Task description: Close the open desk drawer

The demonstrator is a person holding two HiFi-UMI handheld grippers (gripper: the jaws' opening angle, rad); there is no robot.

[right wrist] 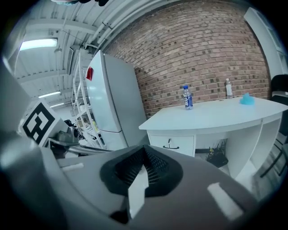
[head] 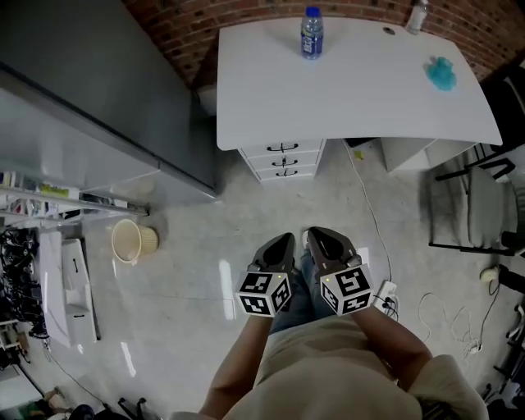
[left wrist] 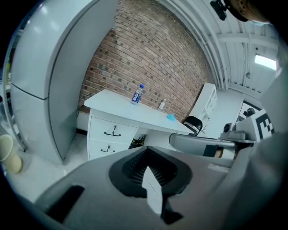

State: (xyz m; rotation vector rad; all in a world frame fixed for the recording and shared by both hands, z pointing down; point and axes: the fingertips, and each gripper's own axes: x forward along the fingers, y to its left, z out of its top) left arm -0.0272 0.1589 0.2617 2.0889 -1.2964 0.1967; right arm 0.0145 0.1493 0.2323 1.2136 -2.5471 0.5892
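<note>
The white desk (head: 353,90) stands at the far side of the room, with a stack of white drawers (head: 283,160) under its left part. All the drawer fronts (left wrist: 111,130) that show look flush, each with a black handle. My left gripper (head: 281,243) and right gripper (head: 322,238) hang side by side close to my body, well short of the desk and touching nothing. Both are shut with nothing between the jaws, as the left gripper (left wrist: 148,170) and the right gripper (right wrist: 143,173) show in their own views. The drawers (right wrist: 171,144) lie straight ahead.
A water bottle (head: 311,33), a second bottle (head: 417,15) and a blue object (head: 441,74) sit on the desk. A tall grey cabinet (head: 98,90) stands left of it, a beige bin (head: 131,240) on the floor. A black chair (head: 480,205) and cables with a power strip (head: 385,294) lie right.
</note>
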